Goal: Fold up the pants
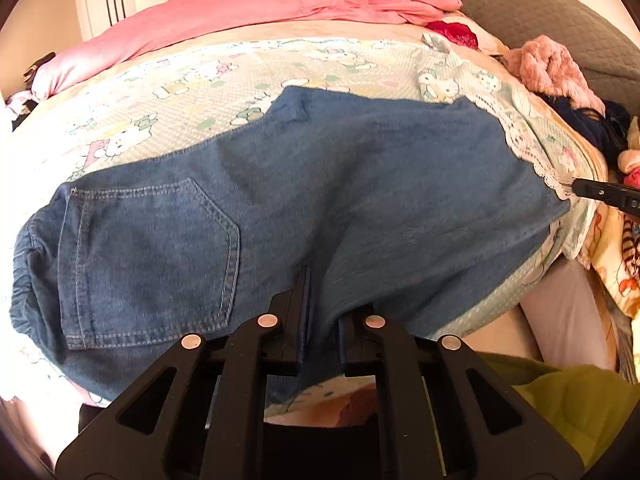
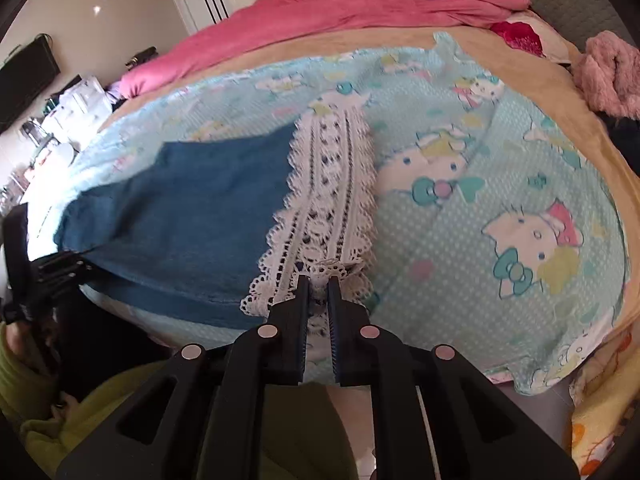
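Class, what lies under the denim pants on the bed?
Under the denim pants lies the cartoon-print blanket, showing around their edges. Its pattern directly beneath the pants is covered and cannot be seen.

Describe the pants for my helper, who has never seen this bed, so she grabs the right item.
On the cartoon-cat blanket covering the bed lie the blue denim pants, flat, near its front edge. Unlike the pink fuzzy garment by the headboard, they have white lace trim at the hem.

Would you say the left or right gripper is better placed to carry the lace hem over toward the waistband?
Right, probably: the right gripper already pinches the lace hem, while the left gripper clamps the jeans mid-length.
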Tool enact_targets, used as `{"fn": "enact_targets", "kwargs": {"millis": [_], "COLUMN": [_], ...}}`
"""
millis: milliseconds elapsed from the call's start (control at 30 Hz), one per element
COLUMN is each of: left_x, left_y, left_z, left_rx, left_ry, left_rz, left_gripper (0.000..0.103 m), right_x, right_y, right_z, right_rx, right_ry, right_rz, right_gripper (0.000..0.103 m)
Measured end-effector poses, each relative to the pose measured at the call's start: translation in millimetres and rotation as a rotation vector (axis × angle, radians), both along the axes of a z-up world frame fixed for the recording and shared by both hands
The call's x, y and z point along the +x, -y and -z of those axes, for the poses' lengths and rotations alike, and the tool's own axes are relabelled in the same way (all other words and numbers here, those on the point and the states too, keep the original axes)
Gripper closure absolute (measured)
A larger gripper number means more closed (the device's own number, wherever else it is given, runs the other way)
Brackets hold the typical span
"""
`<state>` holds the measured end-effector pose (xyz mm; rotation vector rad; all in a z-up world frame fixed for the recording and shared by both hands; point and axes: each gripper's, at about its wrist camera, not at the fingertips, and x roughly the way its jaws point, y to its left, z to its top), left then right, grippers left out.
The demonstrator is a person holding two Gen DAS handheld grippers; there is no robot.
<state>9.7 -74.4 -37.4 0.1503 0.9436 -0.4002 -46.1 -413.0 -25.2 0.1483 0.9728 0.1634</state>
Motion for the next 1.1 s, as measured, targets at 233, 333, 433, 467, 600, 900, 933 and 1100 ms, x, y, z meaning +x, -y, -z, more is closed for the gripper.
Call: {"fn": "enact_targets", "kwargs": {"millis": [233, 333, 433, 467, 600, 900, 933, 1100], "left_x": [-7, -9, -11, -11, -12, -16, -15, -17], "left_y": [2, 1, 3, 4, 4, -7, -7, -6], "left_z": [8, 8, 8, 8, 9, 10, 10, 8], "left_rx": [0.032, 0.036, 0.048, 0.052, 0.056, 0.043, 0.043, 0.056], "left_ry": [-0.011, -0.01, -0.004, -0.002, -0.003, -0.012, -0.013, -0.006], "left_rz": [0.014, 0.012, 0.018, 0.019, 0.021, -0.001, -0.003, -0.002], "left_gripper": [0.097, 0.096, 0.096, 0.096, 0.096, 0.092, 0.092, 0.092], "right_x": [-3, -8, -14, -15, -11, -23, -28, -26], "right_y": [-4, 3, -3, -10, -63, -127, -132, -143], "right_z": [23, 11, -13, -17, -13, 15, 18, 32], "right_rx": [-0.052, -0.027, -0.03, -0.035, -0.016, -0.246, -0.3, -0.466], "right_ry": [-0.052, -0.018, 0.097, 0.12, 0.119, 0.135, 0.155, 0.21], "right_rz": [0.003, 0.042, 0.026, -0.009, -0.253, -0.535, -0.567, -0.606], "right_gripper": [0.091, 0.083, 0.083, 0.083, 0.082, 0.063, 0.063, 0.073]}}
